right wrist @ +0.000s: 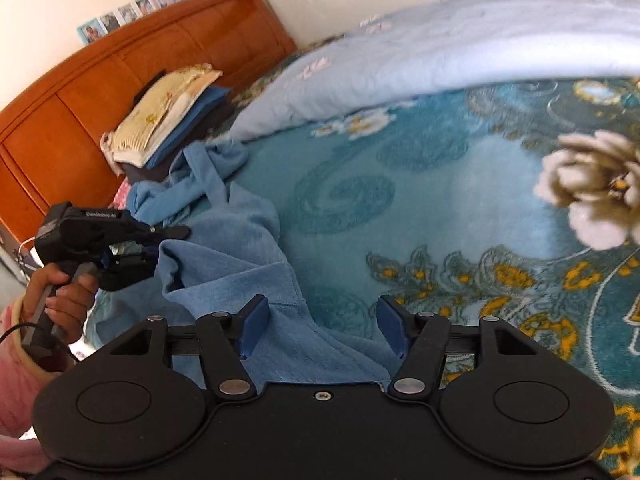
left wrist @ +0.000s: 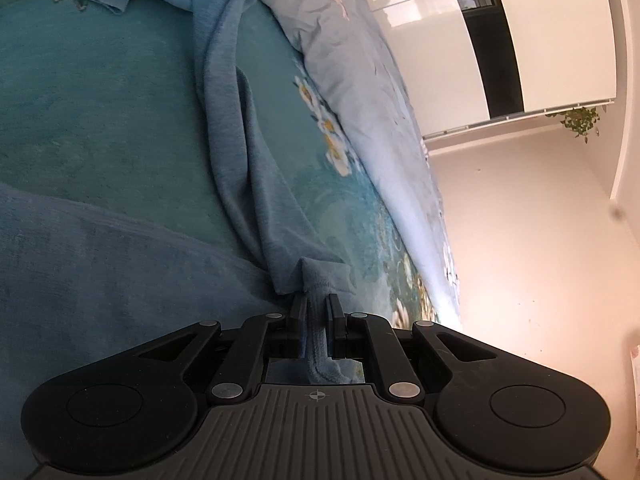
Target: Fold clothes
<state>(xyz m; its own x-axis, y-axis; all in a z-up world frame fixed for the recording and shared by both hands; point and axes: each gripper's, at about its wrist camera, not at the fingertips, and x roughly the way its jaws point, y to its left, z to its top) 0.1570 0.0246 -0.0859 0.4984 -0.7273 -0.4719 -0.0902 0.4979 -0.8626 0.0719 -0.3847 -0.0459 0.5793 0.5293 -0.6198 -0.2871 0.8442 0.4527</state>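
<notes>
Left gripper (left wrist: 316, 316) pinches the hem of the soft blue knit garment (right wrist: 224, 264) sprawled on the teal floral blanket (right wrist: 460, 208), while right gripper (right wrist: 320, 328) gapes empty over cloth at six o'clock, risking a lopsided fold.

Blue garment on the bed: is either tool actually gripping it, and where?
The left gripper pinches the blue garment by a hemmed edge. The right gripper holds nothing, jaws apart.
</notes>
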